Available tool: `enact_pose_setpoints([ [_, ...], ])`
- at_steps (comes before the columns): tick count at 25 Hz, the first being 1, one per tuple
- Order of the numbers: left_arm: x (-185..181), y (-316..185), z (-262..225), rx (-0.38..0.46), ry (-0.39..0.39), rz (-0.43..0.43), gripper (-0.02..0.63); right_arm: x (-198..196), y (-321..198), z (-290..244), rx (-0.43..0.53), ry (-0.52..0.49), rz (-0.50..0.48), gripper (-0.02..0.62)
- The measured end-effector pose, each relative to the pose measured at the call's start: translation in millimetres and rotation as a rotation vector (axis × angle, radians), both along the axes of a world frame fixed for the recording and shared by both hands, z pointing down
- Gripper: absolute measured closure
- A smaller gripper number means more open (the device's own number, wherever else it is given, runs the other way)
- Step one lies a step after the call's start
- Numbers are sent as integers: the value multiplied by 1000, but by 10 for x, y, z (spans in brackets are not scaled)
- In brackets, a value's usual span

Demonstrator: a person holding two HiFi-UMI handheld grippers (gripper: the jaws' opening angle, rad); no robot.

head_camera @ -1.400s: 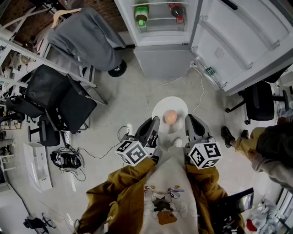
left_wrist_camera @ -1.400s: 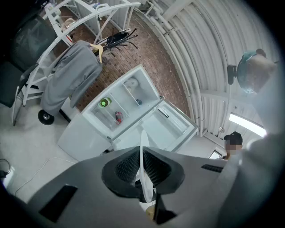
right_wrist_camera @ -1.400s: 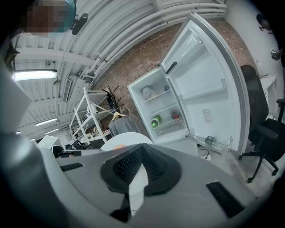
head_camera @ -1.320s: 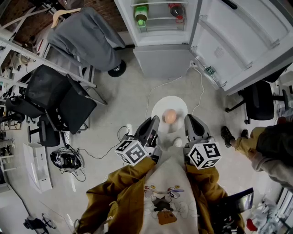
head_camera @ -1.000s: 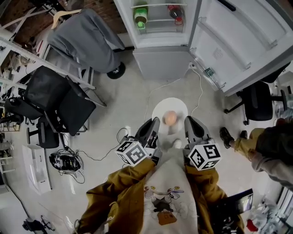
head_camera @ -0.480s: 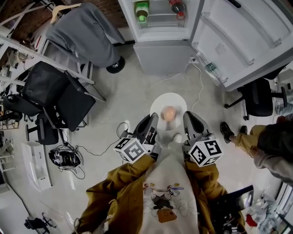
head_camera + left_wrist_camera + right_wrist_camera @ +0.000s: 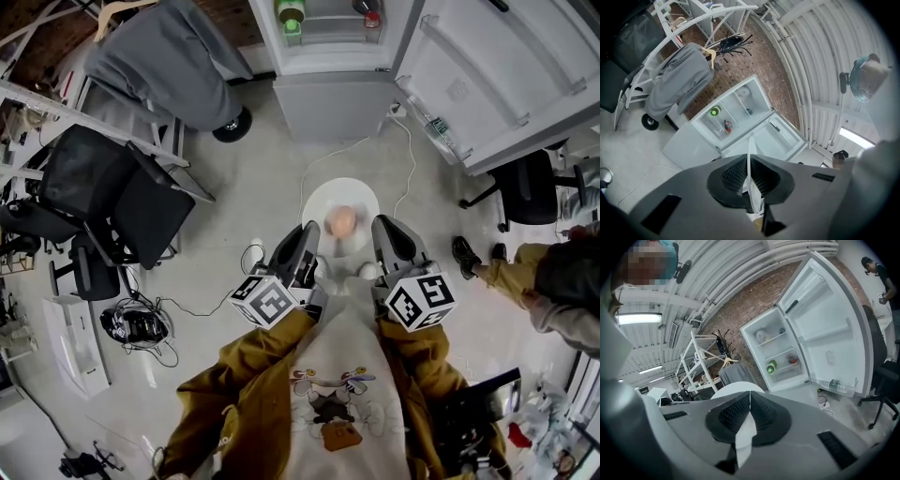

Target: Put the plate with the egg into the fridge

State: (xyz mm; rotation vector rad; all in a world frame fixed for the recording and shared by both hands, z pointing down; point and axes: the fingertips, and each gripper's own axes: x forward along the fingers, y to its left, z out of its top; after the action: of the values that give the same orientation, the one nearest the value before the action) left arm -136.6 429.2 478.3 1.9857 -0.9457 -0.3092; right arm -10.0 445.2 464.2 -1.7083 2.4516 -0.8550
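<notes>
Plate with the egg on it is held above the floor, in front of the open fridge and well apart from it. Its left rim is gripped by the left gripper and its right rim by the right gripper. The egg is plainly shown in the head view only. In the left gripper view the rim is seen edge-on, pinched between the closed fingers. In the right gripper view the fingers are likewise clamped on the rim, and the plate's white face is seen beyond them. A green bottle inside the fridge is shown in all three views. A clear bottle in the door rack is made out best in the right gripper view.
</notes>
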Motion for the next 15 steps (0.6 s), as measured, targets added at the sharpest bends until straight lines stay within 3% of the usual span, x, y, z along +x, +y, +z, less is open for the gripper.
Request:
enact_pose_setpoints([
  [9,-476,-182,194,-40,24,-12,586,-416,-187,164,-41,7,24,589],
  [15,-636,-337,229,-67,64,-40,586,-443,-304,110,-49,1,56,589],
])
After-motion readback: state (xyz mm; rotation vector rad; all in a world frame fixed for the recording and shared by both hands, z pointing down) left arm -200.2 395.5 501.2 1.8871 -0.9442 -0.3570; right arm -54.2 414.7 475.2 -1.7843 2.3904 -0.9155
